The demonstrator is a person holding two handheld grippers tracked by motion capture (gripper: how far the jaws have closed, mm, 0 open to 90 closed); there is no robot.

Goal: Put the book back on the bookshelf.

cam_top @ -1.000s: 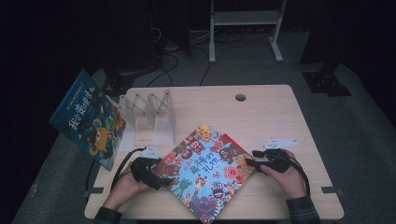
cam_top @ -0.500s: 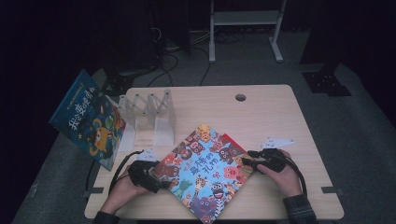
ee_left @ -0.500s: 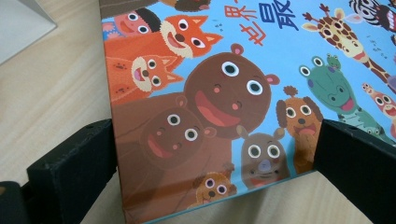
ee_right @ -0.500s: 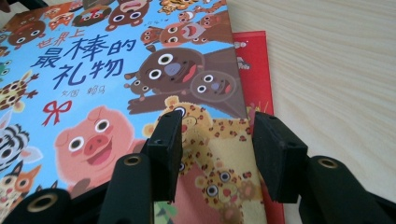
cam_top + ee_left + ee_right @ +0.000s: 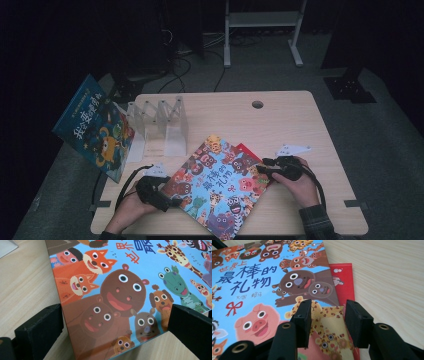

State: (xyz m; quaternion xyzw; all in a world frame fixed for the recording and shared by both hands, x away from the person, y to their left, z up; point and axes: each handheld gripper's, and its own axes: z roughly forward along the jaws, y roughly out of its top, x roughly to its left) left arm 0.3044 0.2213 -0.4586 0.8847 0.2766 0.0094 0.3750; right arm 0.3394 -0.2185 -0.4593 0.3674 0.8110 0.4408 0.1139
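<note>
At the near middle of the table (image 5: 300, 120) lies the picture book (image 5: 220, 185), flat and turned cornerwise, its blue cover of cartoon animals facing up and one corner reaching almost to the table's near edge. From under the book's right side a red sheet (image 5: 342, 277) sticks out. The left gripper (image 5: 172, 201) sits at the book's left corner with its jaws spread wide to either side of that corner; the pads stand clear of the cover, so it grips nothing. The right gripper (image 5: 261, 169) is at the book's right edge, and its jaws have just been closing; they stand part-open over the leopard-print border of the cover, and whether the pads press on it cannot be told. Beyond the book's far-left side stands a clear folding book rack (image 5: 160, 125), and a second blue book (image 5: 95, 127) leans off the table's left edge. Right of the book and beyond it toward the cable hole (image 5: 257, 104), the tabletop is bare wood.
</note>
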